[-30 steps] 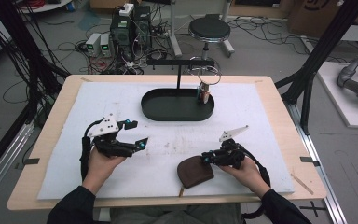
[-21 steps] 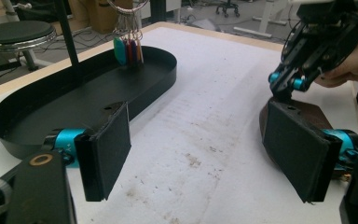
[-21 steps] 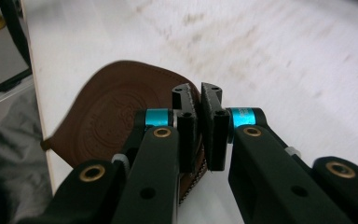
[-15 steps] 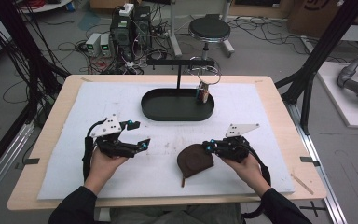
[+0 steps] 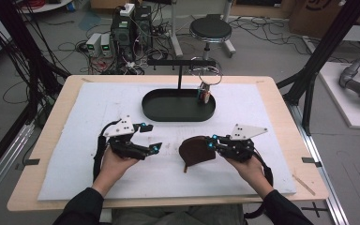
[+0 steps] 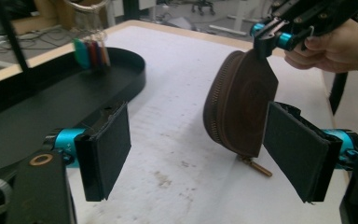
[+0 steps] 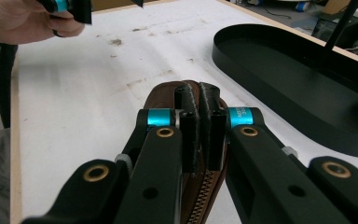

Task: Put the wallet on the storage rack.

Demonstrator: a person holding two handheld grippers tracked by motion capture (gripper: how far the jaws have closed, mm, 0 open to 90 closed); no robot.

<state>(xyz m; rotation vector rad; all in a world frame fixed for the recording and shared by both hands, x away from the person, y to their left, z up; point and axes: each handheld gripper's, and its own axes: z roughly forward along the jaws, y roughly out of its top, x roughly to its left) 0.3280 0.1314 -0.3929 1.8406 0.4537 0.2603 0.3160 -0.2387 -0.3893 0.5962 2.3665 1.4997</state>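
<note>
While my right gripper (image 5: 212, 143) sits clamped on the top edge of the brown zip pouch (image 5: 196, 151), having just finished closing on it, the pouch hangs tilted over the white mat (image 5: 98, 101) with its zip pull trailing low, near the mat's front half. My left gripper (image 5: 155, 137) has its jaws wide apart, empty, just beside the pouch, pads either side of it in the left gripper view but not touching. Black tray (image 5: 178, 115) lies well behind; bare mat between tray rim and both hands.
</note>
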